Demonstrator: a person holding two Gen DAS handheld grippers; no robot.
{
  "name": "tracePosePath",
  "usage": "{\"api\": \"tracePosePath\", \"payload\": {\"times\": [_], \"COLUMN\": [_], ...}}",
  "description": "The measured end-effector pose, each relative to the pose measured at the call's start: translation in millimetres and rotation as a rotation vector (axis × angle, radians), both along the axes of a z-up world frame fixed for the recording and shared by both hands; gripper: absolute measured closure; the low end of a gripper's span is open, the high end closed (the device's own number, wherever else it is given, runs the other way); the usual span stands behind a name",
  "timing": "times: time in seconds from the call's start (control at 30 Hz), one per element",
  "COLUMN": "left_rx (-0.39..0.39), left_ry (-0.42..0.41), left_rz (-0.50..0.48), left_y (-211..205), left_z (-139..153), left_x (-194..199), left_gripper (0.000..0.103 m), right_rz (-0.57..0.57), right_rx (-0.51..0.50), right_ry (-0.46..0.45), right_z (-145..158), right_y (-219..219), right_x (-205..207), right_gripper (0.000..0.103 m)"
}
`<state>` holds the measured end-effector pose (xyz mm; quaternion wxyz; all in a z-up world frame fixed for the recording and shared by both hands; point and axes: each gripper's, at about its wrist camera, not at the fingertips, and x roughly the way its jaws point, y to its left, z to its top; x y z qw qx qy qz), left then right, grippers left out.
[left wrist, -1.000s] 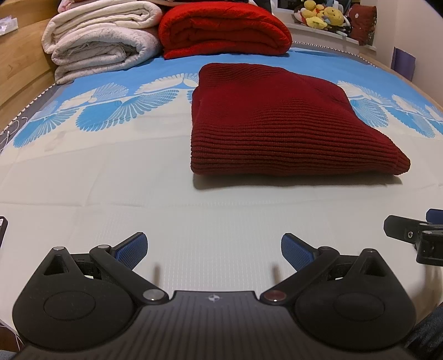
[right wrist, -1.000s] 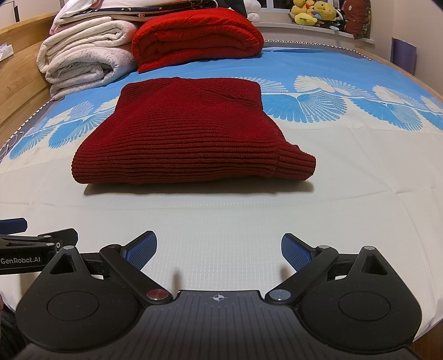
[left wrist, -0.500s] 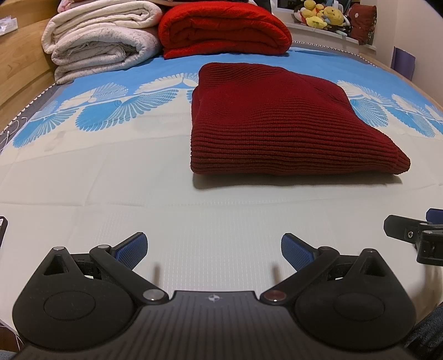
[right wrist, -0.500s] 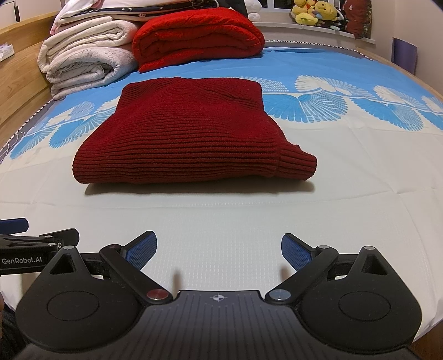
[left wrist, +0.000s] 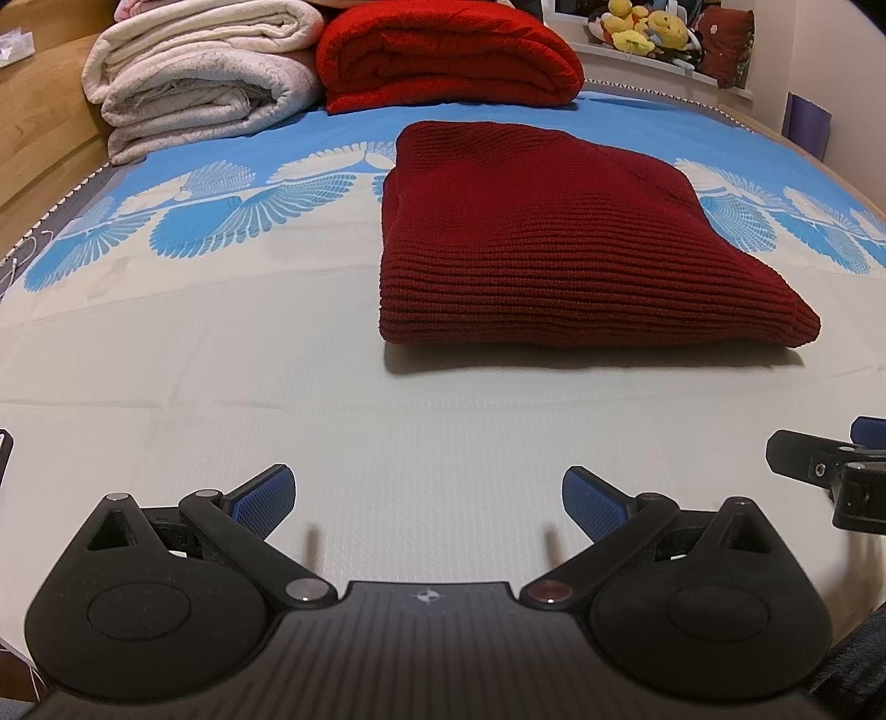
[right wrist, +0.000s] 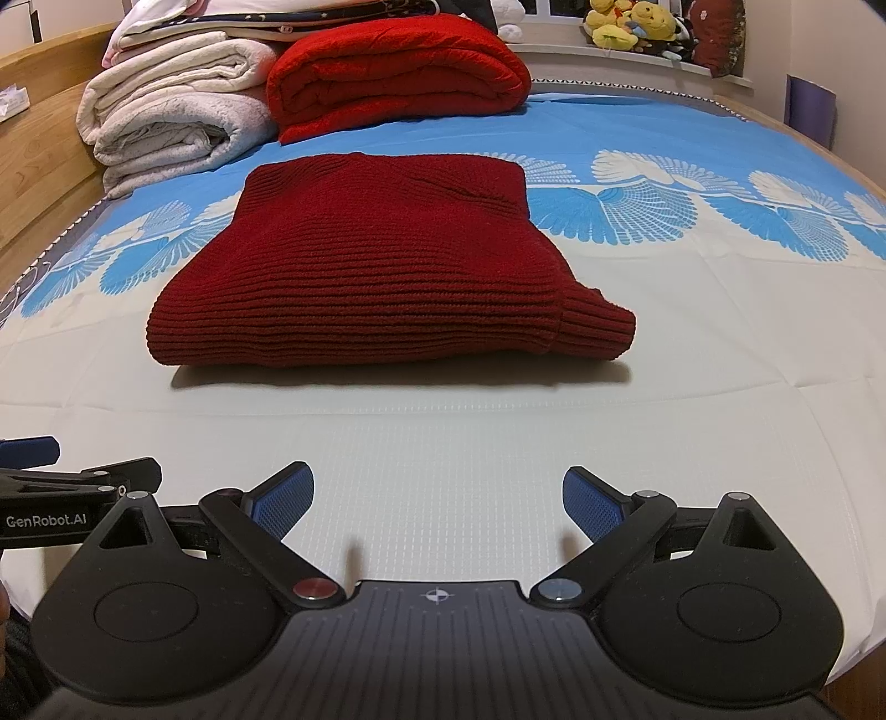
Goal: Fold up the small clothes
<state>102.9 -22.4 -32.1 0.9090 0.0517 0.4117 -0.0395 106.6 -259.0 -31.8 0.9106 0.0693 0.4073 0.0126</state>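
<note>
A dark red knitted sweater [left wrist: 559, 243] lies folded into a compact rectangle on the bed sheet [left wrist: 387, 421]; it also shows in the right wrist view [right wrist: 382, 266], with a ribbed cuff sticking out at its near right corner. My left gripper [left wrist: 426, 498] is open and empty, low over the white part of the sheet, well short of the sweater. My right gripper [right wrist: 437, 498] is open and empty too, beside the left one and equally short of the sweater. Each gripper shows at the edge of the other's view.
A folded red blanket [left wrist: 448, 52] and a stack of cream blankets [left wrist: 205, 77] lie at the far end of the bed. A wooden bed frame [right wrist: 33, 144] runs along the left. Plush toys [right wrist: 631, 25] sit on a sill behind.
</note>
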Motion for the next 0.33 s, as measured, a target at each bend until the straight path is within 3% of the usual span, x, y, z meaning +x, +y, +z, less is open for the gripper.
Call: {"api": "tracePosePath", "payload": {"times": [0.33], "left_rx": [0.003], "left_ry": [0.004], "left_rz": [-0.006], "left_y": [-1.6], "left_z": [0.0], "left_x": [-1.1], "left_gripper": [0.0], "right_rz": [0.003], "right_rx": [0.003], "right_ry": [0.002], "right_z": [-0.1], "right_y": [-1.4], "right_x": [-0.2], "right_gripper": [0.006]}}
